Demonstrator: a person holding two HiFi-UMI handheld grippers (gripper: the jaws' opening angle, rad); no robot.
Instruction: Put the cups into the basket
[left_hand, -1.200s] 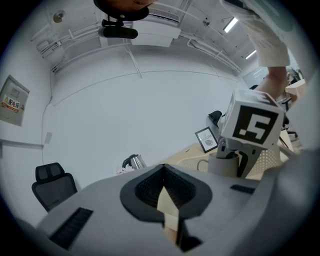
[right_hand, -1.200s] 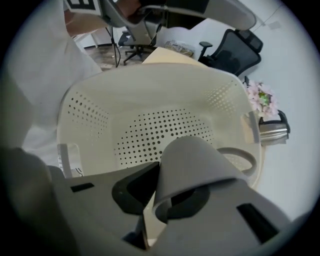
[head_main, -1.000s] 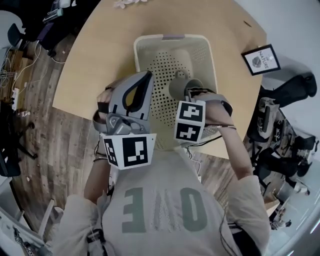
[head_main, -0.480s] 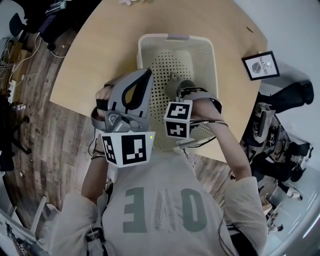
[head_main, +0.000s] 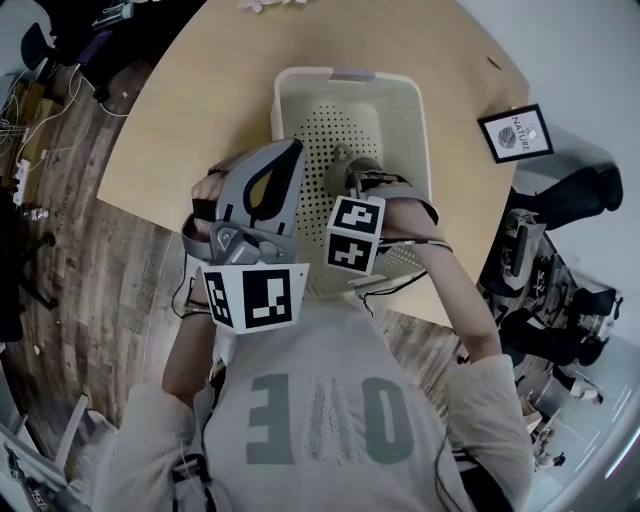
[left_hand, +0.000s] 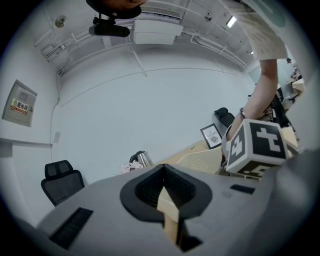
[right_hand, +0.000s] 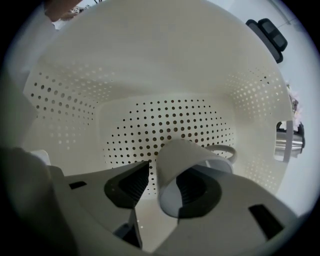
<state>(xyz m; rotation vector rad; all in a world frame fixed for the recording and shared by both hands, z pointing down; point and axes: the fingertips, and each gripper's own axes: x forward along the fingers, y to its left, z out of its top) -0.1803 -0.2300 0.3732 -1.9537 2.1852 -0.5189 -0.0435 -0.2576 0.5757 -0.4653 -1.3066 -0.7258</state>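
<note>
Head view. Shows both grippers held before the person's chest, over the near part of a wooden table. Places the left gripper above the left rim of the white perforated basket, carrying nothing. Places the right gripper over the basket's interior, pointing steeply down, with a grey cup at its tip, inside the basket. Notes a framed picture near the table's right edge, well apart from the basket.

Left gripper view. Finds the jaws drawn fully together, with nothing between them. Looks roughly level across the room toward a pale wall. Takes in the basket's rim, the framed picture, a steel kettle and a black chair further off. Catches the right gripper's marker cube at the right.

Right gripper view. Finds the jaws wide apart, having just been opening. Finds the cup between them, tipped over, mouth toward the camera, handle to the right, low over the basket's perforated floor. Records a clear gap between the left pad and the cup. Records the cup's rim overlapping the right pad; contact there not determinable. Finds no squeeze on the cup.
</note>
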